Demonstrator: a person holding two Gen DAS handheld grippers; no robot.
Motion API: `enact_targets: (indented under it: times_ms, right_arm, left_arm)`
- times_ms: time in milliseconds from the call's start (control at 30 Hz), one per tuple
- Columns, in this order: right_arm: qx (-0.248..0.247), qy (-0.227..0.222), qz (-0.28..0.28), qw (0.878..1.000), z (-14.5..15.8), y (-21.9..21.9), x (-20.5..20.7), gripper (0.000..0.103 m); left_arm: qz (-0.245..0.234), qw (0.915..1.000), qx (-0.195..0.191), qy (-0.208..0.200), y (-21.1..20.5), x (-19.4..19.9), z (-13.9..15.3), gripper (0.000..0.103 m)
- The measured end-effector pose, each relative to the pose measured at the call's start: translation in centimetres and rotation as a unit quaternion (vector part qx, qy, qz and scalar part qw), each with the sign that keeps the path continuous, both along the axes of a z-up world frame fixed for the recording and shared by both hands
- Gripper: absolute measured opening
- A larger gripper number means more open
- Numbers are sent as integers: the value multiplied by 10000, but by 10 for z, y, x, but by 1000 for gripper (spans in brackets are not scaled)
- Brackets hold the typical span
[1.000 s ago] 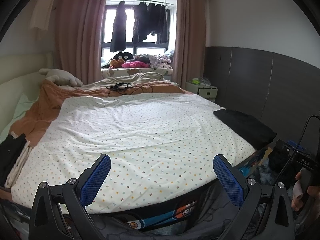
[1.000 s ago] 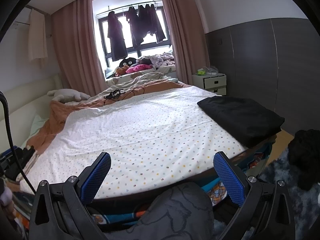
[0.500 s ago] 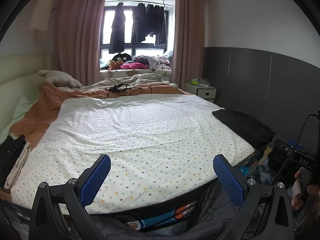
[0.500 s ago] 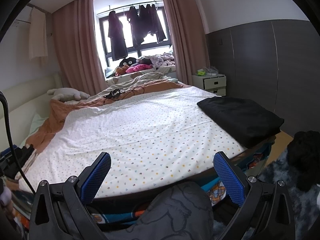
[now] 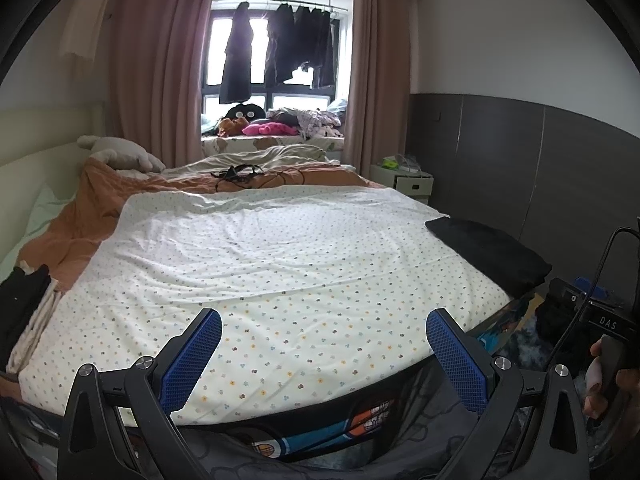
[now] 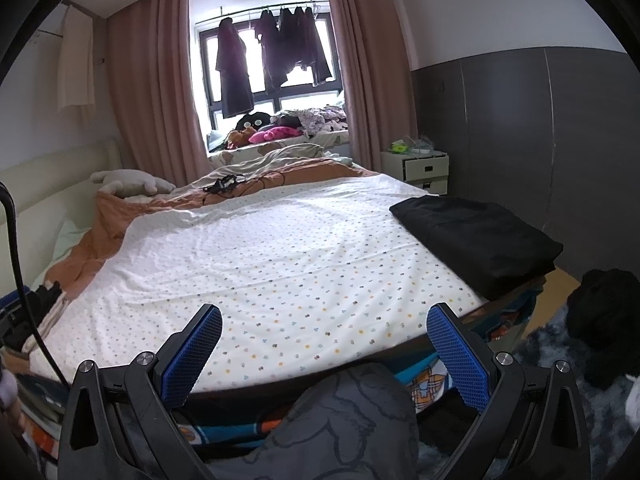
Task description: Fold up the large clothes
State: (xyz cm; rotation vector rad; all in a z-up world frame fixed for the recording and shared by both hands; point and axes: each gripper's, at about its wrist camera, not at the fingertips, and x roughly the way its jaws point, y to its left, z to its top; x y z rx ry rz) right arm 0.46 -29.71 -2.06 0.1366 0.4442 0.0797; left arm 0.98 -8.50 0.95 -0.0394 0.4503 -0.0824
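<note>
A folded black garment point(image 5: 488, 252) point(image 6: 476, 236) lies on the right edge of the bed, on the white dotted sheet point(image 5: 272, 264) point(image 6: 280, 264). A dark pile of clothes point(image 6: 604, 320) lies on the floor to the right of the bed. A stack of folded clothes point(image 5: 24, 312) sits at the bed's left edge. My left gripper point(image 5: 320, 352) is open and empty, held above the foot of the bed. My right gripper point(image 6: 322, 352) is open and empty, also at the foot of the bed, above a grey patterned fabric point(image 6: 348, 424).
An orange duvet point(image 5: 96, 216) and a plush toy point(image 5: 120, 152) lie at the head end. Black cables point(image 5: 240, 172) rest on it. A nightstand point(image 6: 420, 168) stands by the dark panelled wall. Clothes hang at the window point(image 5: 280, 52).
Both views have tilted slightly upward. The grippers stay open and nothing on the bed has moved.
</note>
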Motion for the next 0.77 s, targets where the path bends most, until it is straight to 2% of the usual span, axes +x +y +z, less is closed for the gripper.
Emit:
enact_targets:
  times_ms: [367, 767]
  right_arm:
    - [-174, 67, 22, 9998, -2, 7, 1, 103]
    - [-573, 100, -59, 9983, -6, 14, 7, 103]
  left_arm:
    - [40, 10000, -19, 9, 3, 0, -5, 103]
    - [47, 10000, 33, 33, 5, 5, -11, 103]
